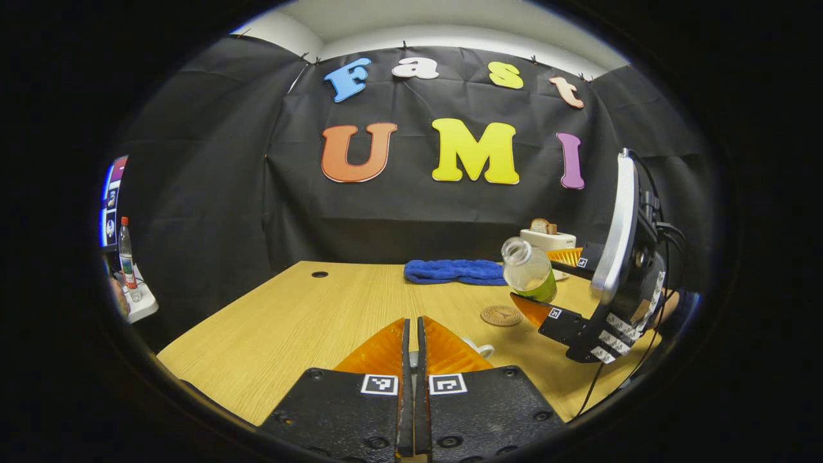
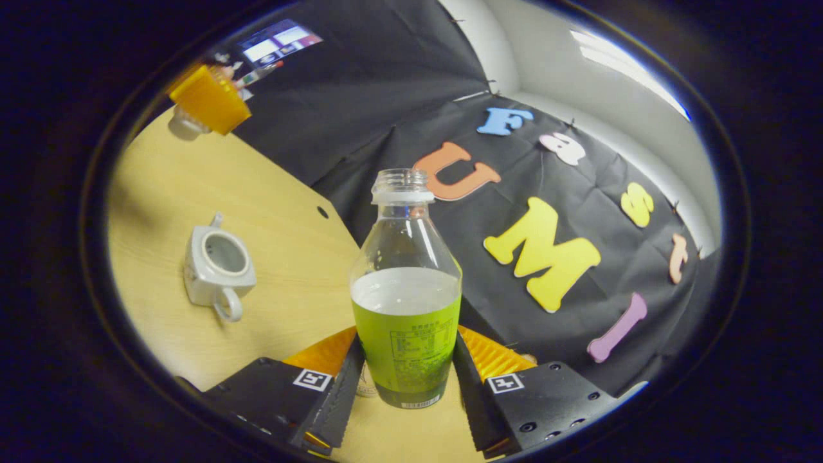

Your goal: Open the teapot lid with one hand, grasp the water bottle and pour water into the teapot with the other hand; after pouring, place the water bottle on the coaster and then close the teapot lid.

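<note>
left gripper [image 1: 412,334] fingers together | right gripper [image 1: 546,283] clamps tilted water bottle [image 1: 528,269] | coaster [image 1: 501,315] bare

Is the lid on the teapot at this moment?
No: in the right gripper view the teapot stands on the table with its round opening uncovered, and the inside is visible from above.

- The left gripper view sits low over the near edge of the bench [image 1: 270,321], level, facing straight at the back wall, with its own left claw [image 1: 413,341] at the bottom of the picture.
- The right gripper view is rolled hard to one side, so bench and wall slant; it looks along the right claw [image 2: 405,373], very close to the bottle [image 2: 405,302].
- Both views share the bench, the back wall, the bottle [image 1: 528,270] and the teapot [image 2: 215,267], and each shows the other's claw farther off.
</note>
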`<state>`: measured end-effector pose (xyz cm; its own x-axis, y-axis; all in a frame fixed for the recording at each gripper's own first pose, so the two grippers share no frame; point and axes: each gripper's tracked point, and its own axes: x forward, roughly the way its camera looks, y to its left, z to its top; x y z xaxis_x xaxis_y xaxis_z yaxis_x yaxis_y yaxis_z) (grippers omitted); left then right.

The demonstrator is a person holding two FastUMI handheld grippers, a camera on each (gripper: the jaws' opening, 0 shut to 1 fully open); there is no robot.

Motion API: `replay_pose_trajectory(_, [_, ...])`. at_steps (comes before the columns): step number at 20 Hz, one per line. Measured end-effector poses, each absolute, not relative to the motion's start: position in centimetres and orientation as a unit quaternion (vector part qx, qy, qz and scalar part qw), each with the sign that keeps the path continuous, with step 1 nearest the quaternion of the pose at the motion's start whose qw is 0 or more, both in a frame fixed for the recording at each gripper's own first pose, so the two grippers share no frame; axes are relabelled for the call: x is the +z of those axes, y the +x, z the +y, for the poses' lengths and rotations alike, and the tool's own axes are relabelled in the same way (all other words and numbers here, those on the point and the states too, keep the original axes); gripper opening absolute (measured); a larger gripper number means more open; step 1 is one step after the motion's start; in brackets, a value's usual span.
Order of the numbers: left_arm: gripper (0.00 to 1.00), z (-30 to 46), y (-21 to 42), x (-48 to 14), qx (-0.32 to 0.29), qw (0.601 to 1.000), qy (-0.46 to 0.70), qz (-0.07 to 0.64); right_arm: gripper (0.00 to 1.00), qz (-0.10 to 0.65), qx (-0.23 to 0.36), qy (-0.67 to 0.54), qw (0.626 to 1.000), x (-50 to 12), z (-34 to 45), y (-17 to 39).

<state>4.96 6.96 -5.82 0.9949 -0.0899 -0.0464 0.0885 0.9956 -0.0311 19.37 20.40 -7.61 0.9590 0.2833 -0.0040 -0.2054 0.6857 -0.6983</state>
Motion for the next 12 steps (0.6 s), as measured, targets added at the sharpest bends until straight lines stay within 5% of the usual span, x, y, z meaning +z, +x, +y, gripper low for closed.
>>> replay_pose_trajectory(6, [0.04, 6.6, 5.7, -5.2, -0.04, 0.999, -0.022, 0.024, 0.72, 0.009, 0.172, -0.155, 0.973, -6.6, 16.5, 23.6])
replay_pose_trajectory(12, [0.04, 5.8, 6.0, -5.0, -0.047, 0.999, -0.013, 0.021, 0.72, 0.085, 0.216, 0.01, 0.973, -7.5, 17.7, 27.2])
